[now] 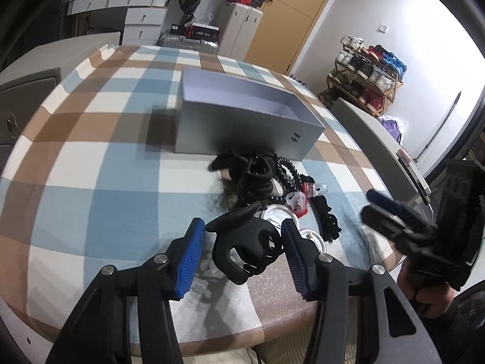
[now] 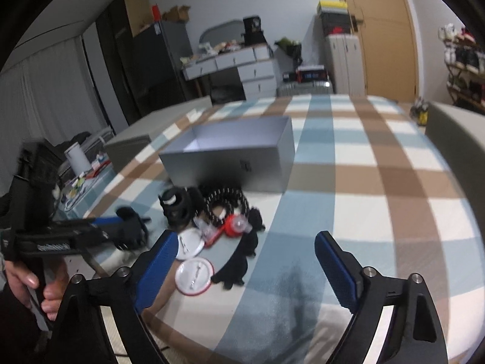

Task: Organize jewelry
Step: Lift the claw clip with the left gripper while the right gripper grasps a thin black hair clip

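A black hair claw clip (image 1: 247, 244) sits between the blue pads of my left gripper (image 1: 242, 256); the pads stand a little apart from it, not clamped. It also shows in the right wrist view (image 2: 128, 232). Behind it lies a pile: black hair ties (image 1: 256, 176), a black beaded bracelet (image 2: 225, 204), red and clear clips (image 2: 232, 227), two round white badges (image 2: 194, 276) and a black fabric bow (image 2: 239, 257). An open grey box (image 1: 242, 121) stands beyond the pile and is empty. My right gripper (image 2: 245, 270) is open and empty near the front edge.
The checked blue, brown and white tablecloth (image 1: 106, 166) covers the table. A grey chair back (image 1: 379, 139) stands at the table's right side. A drawer unit (image 2: 242, 69), suitcase and shoe rack (image 1: 363, 75) are in the room behind.
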`<action>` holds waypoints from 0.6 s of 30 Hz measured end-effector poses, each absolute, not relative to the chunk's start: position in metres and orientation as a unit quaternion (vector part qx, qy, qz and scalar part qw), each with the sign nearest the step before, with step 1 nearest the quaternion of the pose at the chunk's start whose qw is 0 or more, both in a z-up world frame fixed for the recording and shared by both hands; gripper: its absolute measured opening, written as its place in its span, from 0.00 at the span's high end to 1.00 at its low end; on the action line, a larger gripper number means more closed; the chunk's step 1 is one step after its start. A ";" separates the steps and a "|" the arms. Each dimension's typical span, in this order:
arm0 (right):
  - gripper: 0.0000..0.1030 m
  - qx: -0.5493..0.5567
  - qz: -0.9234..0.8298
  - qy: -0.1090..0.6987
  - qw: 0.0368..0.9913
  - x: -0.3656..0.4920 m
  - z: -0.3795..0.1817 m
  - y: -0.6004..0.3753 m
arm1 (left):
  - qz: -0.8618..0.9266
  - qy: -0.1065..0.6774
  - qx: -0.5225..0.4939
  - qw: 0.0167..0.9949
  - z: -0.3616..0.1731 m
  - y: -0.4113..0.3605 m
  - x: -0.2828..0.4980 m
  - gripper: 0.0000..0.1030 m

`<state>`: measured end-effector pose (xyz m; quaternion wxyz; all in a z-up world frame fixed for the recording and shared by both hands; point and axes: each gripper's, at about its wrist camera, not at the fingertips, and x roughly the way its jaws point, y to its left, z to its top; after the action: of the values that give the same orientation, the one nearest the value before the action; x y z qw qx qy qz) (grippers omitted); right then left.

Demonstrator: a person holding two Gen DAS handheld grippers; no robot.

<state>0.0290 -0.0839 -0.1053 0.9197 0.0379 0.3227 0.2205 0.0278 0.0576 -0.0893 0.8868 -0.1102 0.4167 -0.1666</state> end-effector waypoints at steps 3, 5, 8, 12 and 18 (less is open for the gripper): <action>0.24 0.039 0.228 0.347 0.909 0.035 -0.115 -0.079 | -0.164 0.409 -0.111 0.891 -0.086 0.061 0.025 0.55; 0.28 0.031 0.228 0.356 0.906 0.037 -0.119 -0.073 | -0.160 0.403 -0.110 0.895 -0.084 0.064 0.023 0.55; 0.37 0.018 0.224 0.359 0.906 0.038 -0.123 -0.068 | -0.153 0.396 -0.109 0.899 -0.081 0.067 0.022 0.55; 0.48 0.003 0.218 0.364 0.906 0.040 -0.125 -0.064 | -0.151 0.390 -0.101 0.903 -0.078 0.065 0.020 0.55; 0.77 0.005 0.210 0.377 0.902 0.045 -0.131 -0.066 | -0.149 0.385 -0.095 0.906 -0.076 0.062 0.020 0.55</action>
<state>0.0454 -0.0657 -0.1308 0.9024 0.0053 0.3765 0.2096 0.0205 0.0625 -0.0763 0.9058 -0.0950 0.3849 -0.1493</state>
